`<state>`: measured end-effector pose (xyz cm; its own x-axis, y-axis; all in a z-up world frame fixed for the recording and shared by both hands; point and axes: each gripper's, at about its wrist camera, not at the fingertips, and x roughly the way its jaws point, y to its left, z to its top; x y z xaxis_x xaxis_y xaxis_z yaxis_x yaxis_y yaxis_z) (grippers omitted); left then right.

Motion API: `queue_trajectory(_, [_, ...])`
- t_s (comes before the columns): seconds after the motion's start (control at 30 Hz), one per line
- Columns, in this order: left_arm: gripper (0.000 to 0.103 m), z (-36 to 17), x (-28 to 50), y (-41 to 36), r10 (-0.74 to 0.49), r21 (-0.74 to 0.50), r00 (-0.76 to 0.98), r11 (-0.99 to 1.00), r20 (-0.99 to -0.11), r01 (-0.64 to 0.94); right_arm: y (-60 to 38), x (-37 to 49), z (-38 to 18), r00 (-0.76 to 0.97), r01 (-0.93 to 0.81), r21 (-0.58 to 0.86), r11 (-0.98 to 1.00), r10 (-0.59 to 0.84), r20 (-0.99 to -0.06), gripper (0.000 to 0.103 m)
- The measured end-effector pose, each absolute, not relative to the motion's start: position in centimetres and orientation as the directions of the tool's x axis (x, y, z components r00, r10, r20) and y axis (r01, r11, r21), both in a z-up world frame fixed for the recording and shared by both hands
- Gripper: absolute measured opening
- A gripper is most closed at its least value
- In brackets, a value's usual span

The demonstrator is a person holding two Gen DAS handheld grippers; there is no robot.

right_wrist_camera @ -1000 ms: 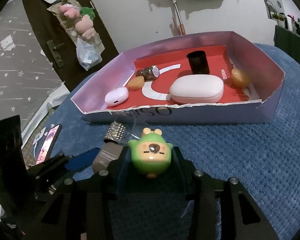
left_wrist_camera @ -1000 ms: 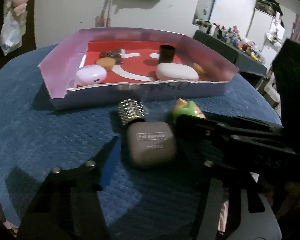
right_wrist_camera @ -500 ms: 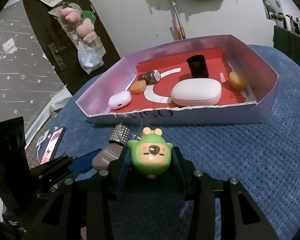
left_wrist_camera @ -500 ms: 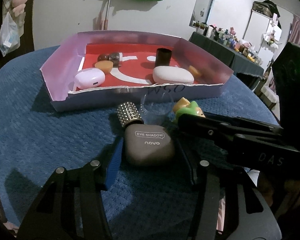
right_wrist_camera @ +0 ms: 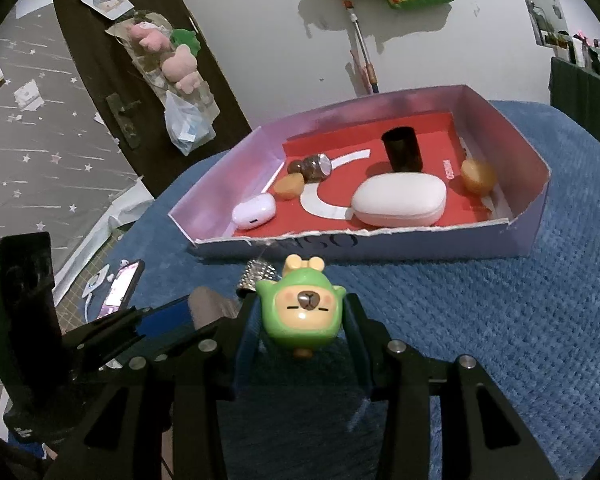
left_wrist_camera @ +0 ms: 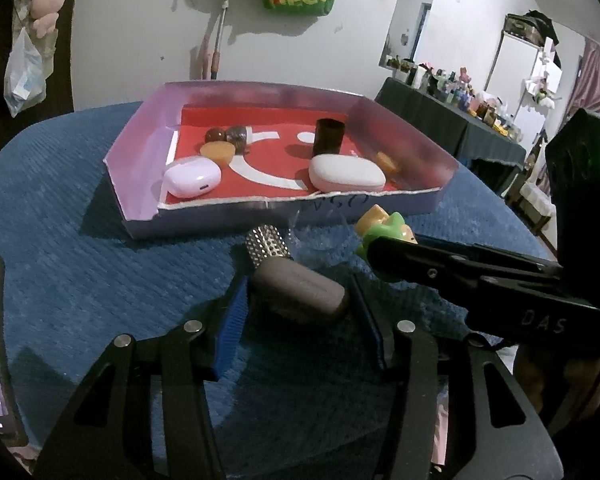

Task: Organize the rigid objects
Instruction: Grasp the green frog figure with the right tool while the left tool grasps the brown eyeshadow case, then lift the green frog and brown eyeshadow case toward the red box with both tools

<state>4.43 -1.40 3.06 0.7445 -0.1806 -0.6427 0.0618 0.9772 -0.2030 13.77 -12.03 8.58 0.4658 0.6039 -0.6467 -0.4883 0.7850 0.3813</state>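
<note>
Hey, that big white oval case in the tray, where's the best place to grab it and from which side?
Grip the white oval case across its short width, mid-length, coming from above. It lies flat and long; the black cylinder stands close behind it and the tray front wall blocks a low approach.

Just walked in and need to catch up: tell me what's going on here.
A person is tidying small items into a shallow cardboard tray on a blue cloth. The right gripper has its jaws shut on a green bear figurine. The left gripper has its jaws around a grey eyeshadow compact, tilted up on edge. Both items are just in front of the tray, which already holds two white cases, a black cup and small stones.
</note>
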Motion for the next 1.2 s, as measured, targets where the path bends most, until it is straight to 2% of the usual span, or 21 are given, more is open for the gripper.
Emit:
queue_trajectory(0.03, [0.040,3.2,4.4,-1.3,-0.182,-0.205,0.747,0.977,-0.639,0.063,-12.0,13.7,8.8,0.466,-0.491,0.383,0.782,0.607,-0.644,0.045])
queue_trajectory(0.1, [0.037,3.6,4.3,-1.0,-0.195,-0.218,0.749,0.974,-0.634,0.069,-12.0,13.7,9.2,0.467,-0.498,0.386,0.777,0.615,-0.636,0.045])
queue_trajectory(0.27, [0.037,4.0,5.0,-0.5,-0.191,-0.218,0.751,0.974,-0.632,0.064,-11.9,13.9,9.7,0.472,-0.504,0.382,0.774,0.618,-0.629,0.045])
queue_trajectory(0.5, [0.037,1.8,5.7,0.0,-0.250,-0.292,0.702,0.954,-0.667,0.062,-12.3,14.2,8.4,0.465,-0.477,0.382,0.791,0.596,-0.654,0.045])
queue_trajectory(0.8, [0.038,1.1,6.2,0.4,-0.291,-0.347,0.681,0.936,-0.672,0.057,-13.2,14.4,6.7,0.526,-0.416,0.265,0.870,0.468,-0.710,0.045])
queue_trajectory(0.87, [0.038,1.3,5.9,0.0,-0.299,-0.339,0.678,0.937,-0.671,0.077,-13.4,14.6,6.6,0.526,-0.416,0.274,0.867,0.475,-0.706,0.045])
queue_trajectory(0.9, [0.040,1.5,5.7,-0.4,-0.311,-0.338,0.676,0.936,-0.668,0.097,-13.4,14.7,6.6,0.524,-0.418,0.274,0.866,0.476,-0.706,0.045])
queue_trajectory(0.97, [0.058,1.8,5.5,-1.1,-0.315,-0.322,0.678,0.939,-0.664,0.122,-13.4,14.8,6.6,0.525,-0.422,0.268,0.866,0.474,-0.707,0.046])
queue_trajectory(1.0, [0.071,1.9,5.5,-1.4,-0.304,-0.304,0.685,0.944,-0.662,0.125,-13.5,14.8,6.6,0.530,-0.422,0.265,0.867,0.473,-0.704,0.050])
queue_trajectory(1.07, [0.075,1.8,5.5,-1.8,-0.287,-0.281,0.690,0.952,-0.664,0.125,-13.7,14.7,6.7,0.540,-0.421,0.261,0.869,0.471,-0.697,0.055])
queue_trajectory(1.2, [0.075,0.7,6.4,-2.3,-0.299,-0.281,0.658,0.950,-0.691,0.136,-13.7,15.0,6.9,0.542,-0.424,0.261,0.867,0.474,-0.694,0.056])
